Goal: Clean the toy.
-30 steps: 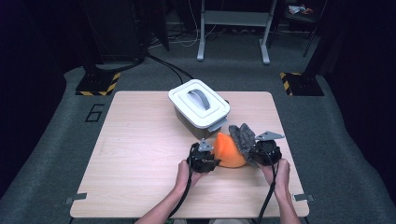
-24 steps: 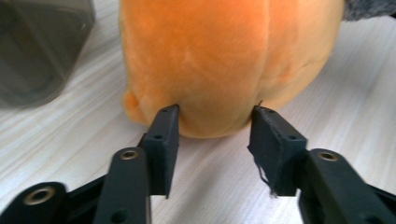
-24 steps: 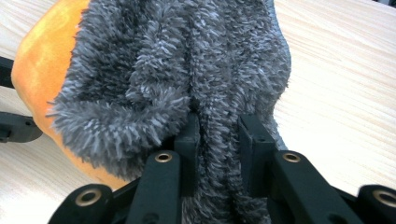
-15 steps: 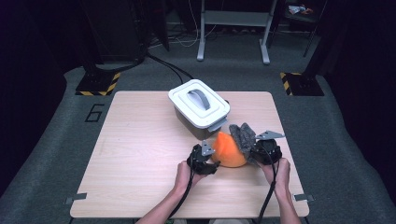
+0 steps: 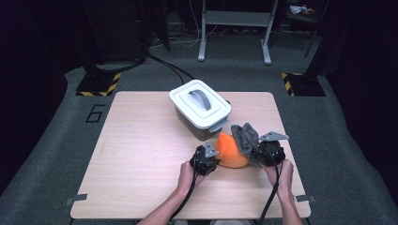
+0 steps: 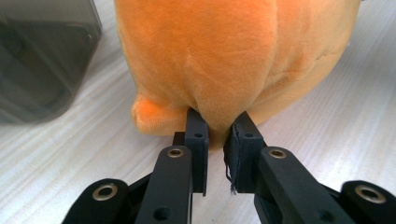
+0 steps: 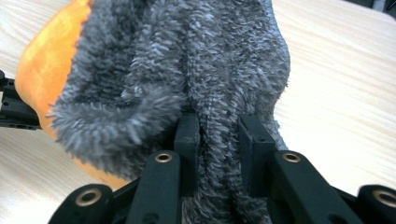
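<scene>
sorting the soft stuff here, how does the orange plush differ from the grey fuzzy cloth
The orange plush is smooth, short-piled and rounded; the grey fuzzy cloth is shaggy, limp and draped over it. The left gripper pinches the plush, the right gripper the cloth. Both are soft and held.

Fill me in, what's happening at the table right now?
A person works two hand-held grippers on an orange plush toy near the table's front right. The left gripper has just been closing and now pinches a fold of the orange plush. The right gripper is clamped on the toy's grey fuzzy part. The toy rests on the wooden table. Behind it stands a grey box with its white lid on.
</scene>
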`<state>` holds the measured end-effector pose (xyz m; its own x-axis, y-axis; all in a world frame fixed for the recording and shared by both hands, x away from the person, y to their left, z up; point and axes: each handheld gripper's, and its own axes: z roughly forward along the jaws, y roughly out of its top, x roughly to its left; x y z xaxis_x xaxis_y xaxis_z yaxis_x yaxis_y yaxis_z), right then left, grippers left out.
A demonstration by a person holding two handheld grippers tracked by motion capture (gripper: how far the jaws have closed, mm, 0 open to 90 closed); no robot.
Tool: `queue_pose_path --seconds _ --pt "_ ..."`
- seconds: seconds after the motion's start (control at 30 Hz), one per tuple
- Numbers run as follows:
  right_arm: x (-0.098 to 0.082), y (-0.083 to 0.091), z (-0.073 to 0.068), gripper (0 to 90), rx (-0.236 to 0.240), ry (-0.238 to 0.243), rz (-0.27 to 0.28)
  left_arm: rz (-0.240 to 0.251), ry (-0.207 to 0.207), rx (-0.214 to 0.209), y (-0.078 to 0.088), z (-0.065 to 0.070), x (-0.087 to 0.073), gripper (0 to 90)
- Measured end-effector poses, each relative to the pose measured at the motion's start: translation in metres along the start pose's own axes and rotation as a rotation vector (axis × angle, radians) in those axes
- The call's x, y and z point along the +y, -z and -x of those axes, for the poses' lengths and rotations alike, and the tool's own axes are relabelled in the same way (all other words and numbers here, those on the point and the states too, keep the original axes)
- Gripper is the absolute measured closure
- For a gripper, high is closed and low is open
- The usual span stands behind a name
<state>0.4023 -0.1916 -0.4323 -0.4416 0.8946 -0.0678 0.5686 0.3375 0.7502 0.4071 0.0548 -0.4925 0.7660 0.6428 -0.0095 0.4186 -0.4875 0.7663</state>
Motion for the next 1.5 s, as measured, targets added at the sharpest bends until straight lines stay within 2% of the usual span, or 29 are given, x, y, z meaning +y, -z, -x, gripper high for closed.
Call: queue_pose_path --seconds 0.13,0.3,0.43,0.5,0.53,0.63,0.73,0.8,0.83,1.0,1.17,1.5 --pt "0.002 0.007 -0.002 71.7 0.002 0.004 0.02 0.008 0.041 -0.04 0.004 -0.001 0.001 81.1" --pt "0.007 0.016 -0.012 71.7 0.028 0.047 0.044 0.021 0.088 -0.099 0.009 0.0 0.002 81.6" --pt "0.011 0.019 -0.022 71.7 0.049 0.071 0.049 0.024 0.097 -0.12 0.013 0.0 0.001 81.7" --pt "0.013 0.017 -0.027 71.7 0.051 0.078 0.042 0.018 0.09 -0.117 0.013 -0.001 0.001 81.6" --pt "0.013 0.014 -0.029 71.7 0.048 0.094 0.032 0.017 0.105 -0.119 0.012 -0.001 0.0 81.6" --pt "0.014 0.008 -0.035 71.7 0.036 0.109 0.028 0.013 0.114 -0.117 0.009 -0.005 -0.002 81.4" --pt "0.016 0.009 -0.038 71.6 0.026 0.128 0.039 0.009 0.112 -0.114 0.009 -0.006 -0.003 81.2" --pt "0.017 0.011 -0.04 71.6 0.027 0.119 0.057 0.01 0.112 -0.115 0.009 -0.006 -0.003 81.1" --pt "0.018 0.013 -0.04 71.6 0.04 0.132 0.062 0.011 0.11 -0.115 0.01 -0.006 -0.003 81.1" --pt "0.02 0.01 -0.049 71.7 0.043 0.157 0.063 0.005 0.095 -0.114 0.01 -0.005 -0.003 81.0" --pt "0.017 0.006 -0.046 72.0 0.021 0.155 0.044 0.006 0.091 -0.11 0.009 -0.005 -0.003 81.1" --pt "0.002 0.0 -0.02 72.1 0.024 0.061 0.019 0.009 0.109 -0.118 0.008 -0.006 -0.004 81.0"
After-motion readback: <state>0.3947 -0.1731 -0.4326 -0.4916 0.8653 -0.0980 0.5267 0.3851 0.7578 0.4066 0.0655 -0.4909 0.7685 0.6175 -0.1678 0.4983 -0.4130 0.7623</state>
